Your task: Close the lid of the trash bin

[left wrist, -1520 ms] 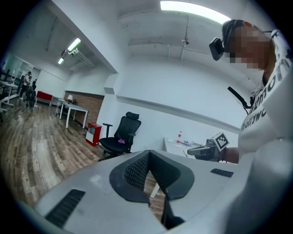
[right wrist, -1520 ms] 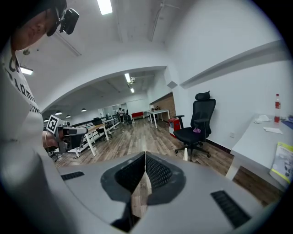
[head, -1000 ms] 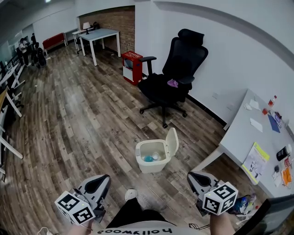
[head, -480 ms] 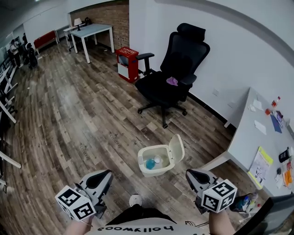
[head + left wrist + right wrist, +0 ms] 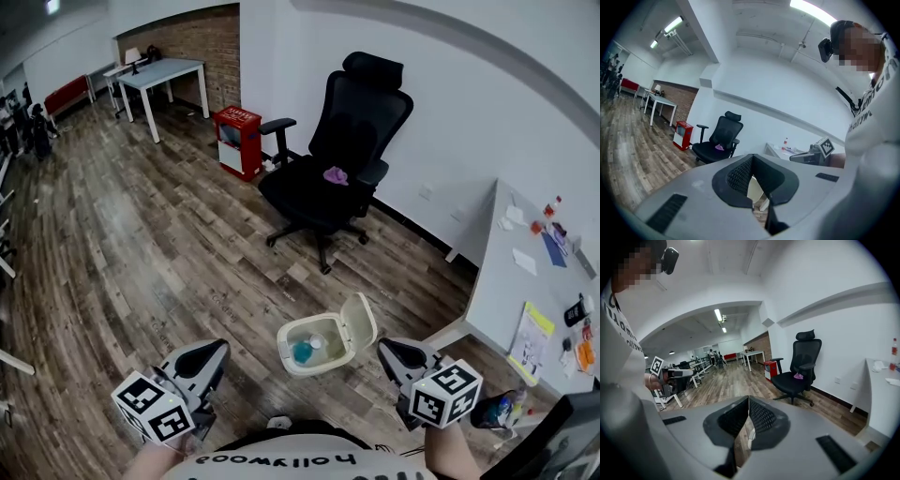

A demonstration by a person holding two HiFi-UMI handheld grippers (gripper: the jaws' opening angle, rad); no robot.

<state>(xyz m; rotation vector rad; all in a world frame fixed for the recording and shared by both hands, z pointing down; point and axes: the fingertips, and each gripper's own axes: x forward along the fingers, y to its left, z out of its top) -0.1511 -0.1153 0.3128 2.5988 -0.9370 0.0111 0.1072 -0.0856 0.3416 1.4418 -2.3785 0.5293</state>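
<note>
a wood plank floor (image 5: 141, 244) fills most of the head view, with a white desk (image 5: 511, 281) strewn with papers and small items along the right edge. a black office chair (image 5: 323, 183) stands near the wall, a small purple cloth (image 5: 336, 174) on its seat, and a red cabinet (image 5: 236, 141) sits just beside it to the left. the cream trash bin (image 5: 314, 366) stands on the floor in front of the person, between the two grippers and a little ahead of them. its lid (image 5: 359, 322) is swung up and open on the side toward the desk. the left gripper (image 5: 220, 347) is held low at the bin's left and the right gripper (image 5: 386, 349) low at its right, both apart from the bin. each gripper's own view shows its jaws pressed together at the tips with nothing pinched between them. inside the bin lie a blue item (image 5: 301, 352) and something pale beside it.
</note>
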